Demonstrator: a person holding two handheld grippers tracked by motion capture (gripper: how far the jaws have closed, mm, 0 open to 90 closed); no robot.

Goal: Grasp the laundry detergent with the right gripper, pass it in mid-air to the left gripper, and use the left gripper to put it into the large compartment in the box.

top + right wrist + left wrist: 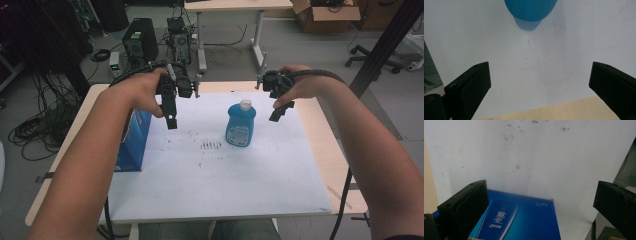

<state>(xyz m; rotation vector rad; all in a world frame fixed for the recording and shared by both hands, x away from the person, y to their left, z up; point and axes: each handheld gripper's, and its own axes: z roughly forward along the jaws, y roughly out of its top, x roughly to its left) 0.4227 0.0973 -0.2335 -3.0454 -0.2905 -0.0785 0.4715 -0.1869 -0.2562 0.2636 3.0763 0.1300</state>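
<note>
**Both grippers held above the white sheet, jaws apart**

A blue plastic bottle with a white cap (240, 124) stands upright near the middle of the white sheet (250, 175) that covers the pale wooden table (340, 165), closer to the far edge. A blue cardboard box (134, 142) stands at the sheet's left edge. The left gripper (171, 120) hangs above the box, jaws wide apart and empty. The right gripper (278, 111) hovers just right of the bottle, jaws also apart, nothing between them

Glossy plastic bottle (240, 125), glossy cardboard box (524, 220), matt sheet (220, 175).
</note>
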